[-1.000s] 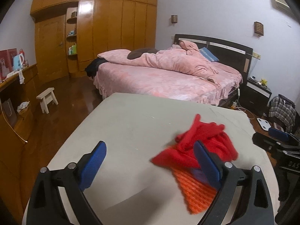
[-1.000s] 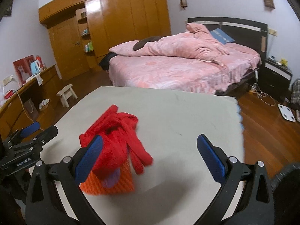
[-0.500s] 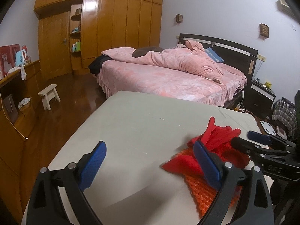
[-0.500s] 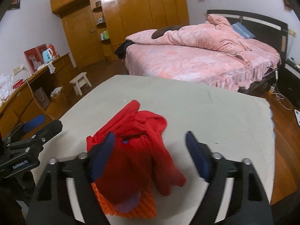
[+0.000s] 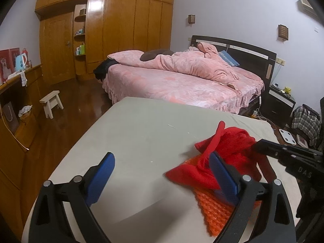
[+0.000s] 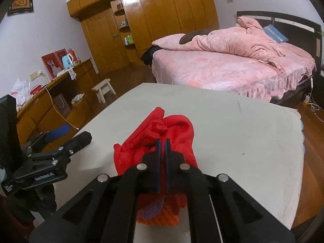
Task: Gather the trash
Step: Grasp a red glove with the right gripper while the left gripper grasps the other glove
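The right gripper point(image 6: 161, 141) has its jaws pressed nearly together on a fold of the red cloth point(image 6: 172, 129), which lies in a heap near the middle of the grey-covered table point(image 6: 243, 125), toward its near edge. Under the cloth sits an orange foam net point(image 6: 162, 218), the kind that sleeves fruit, and a bit of purple material point(image 6: 150, 209) pokes out at 6 o'clock of the heap; what it is cannot be told. The left gripper point(image 5: 160, 174) hovers with its jaws wide apart and nothing between them; the heap sits at its 2 o'clock, partly behind its right blue pad.

By my judgement the collecting has barely begun: the first pinch is made, but the cloth looks only slightly raised, if at all, and the net and purple scrap are untouched. No bin or bag for the trash shows on the table, so carrying off and dropping are all left to do.

As to writing: the side of the left gripper, seen from the right wrist view, bears small white lettering that is partly legible, something like "GenRobot.AI". The right gripper's side, seen from the left wrist view, shows letters that look like "DAS". A red-and-gold framed picture point(image 6: 21, 1) at 10 o'clock on the wall is too blurred to read.
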### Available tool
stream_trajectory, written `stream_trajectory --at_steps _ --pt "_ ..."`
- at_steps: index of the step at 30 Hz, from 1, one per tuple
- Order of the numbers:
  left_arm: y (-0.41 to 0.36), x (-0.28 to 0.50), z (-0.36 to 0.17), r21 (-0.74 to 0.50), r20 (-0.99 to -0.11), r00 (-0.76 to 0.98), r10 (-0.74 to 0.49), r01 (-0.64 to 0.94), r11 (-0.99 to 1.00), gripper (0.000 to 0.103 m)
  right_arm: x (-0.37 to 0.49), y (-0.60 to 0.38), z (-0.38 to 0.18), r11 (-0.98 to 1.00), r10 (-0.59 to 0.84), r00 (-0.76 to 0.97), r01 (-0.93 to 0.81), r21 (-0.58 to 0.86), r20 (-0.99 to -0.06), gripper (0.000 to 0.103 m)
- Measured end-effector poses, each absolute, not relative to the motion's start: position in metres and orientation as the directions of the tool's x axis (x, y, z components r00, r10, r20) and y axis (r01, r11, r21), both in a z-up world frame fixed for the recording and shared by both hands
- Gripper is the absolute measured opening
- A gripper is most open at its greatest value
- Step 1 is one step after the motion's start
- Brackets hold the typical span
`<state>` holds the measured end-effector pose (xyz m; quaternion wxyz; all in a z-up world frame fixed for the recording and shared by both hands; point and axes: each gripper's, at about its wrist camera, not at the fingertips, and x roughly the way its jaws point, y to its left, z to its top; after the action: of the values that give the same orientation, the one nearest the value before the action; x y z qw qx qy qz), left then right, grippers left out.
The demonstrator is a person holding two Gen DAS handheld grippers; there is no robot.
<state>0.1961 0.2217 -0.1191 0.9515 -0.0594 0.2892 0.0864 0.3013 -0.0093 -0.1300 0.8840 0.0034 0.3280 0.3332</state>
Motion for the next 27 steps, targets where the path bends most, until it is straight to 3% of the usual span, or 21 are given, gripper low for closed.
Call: stream_trajectory --at_steps 8,17,20,21,24,27 --pt "0.216 0.192 -0.118 -0.070 -0.565 0.817 0.119 -0.191 0.979 0.092 0.284 -0.047 -0.110 0.805 0.580 0.614 -0.532 0.262 -0.535 0.003" --pt "0.198 0.192 -0.124 -0.075 -0.578 0.812 0.079 -0.150 0.986 0.092 0.269 -0.079 -0.134 0.872 0.478 0.633 -0.422 0.247 -0.609 0.003" --pt "0.191 0.193 -0.126 -0.070 -0.583 0.810 0.065 -0.130 0.989 0.092 0.272 -0.085 -0.145 0.890 0.443 0.626 -0.391 0.232 -0.642 0.008" --pt "0.189 0.194 -0.127 -0.069 -0.584 0.809 0.063 -0.127 0.989 0.091 0.273 -0.088 -0.147 0.892 0.439 0.624 -0.388 0.232 -0.646 0.014" --pt "0.183 0.194 -0.130 -0.065 -0.585 0.809 0.054 -0.114 0.991 0.090 0.272 -0.091 -0.153 0.902 0.421 0.632 -0.368 0.225 -0.651 0.050" --pt "0.180 0.195 -0.132 -0.067 -0.588 0.808 0.047 -0.106 0.992 0.086 0.272 -0.088 -0.158 0.908 0.408 0.638 -0.361 0.214 -0.653 0.066"
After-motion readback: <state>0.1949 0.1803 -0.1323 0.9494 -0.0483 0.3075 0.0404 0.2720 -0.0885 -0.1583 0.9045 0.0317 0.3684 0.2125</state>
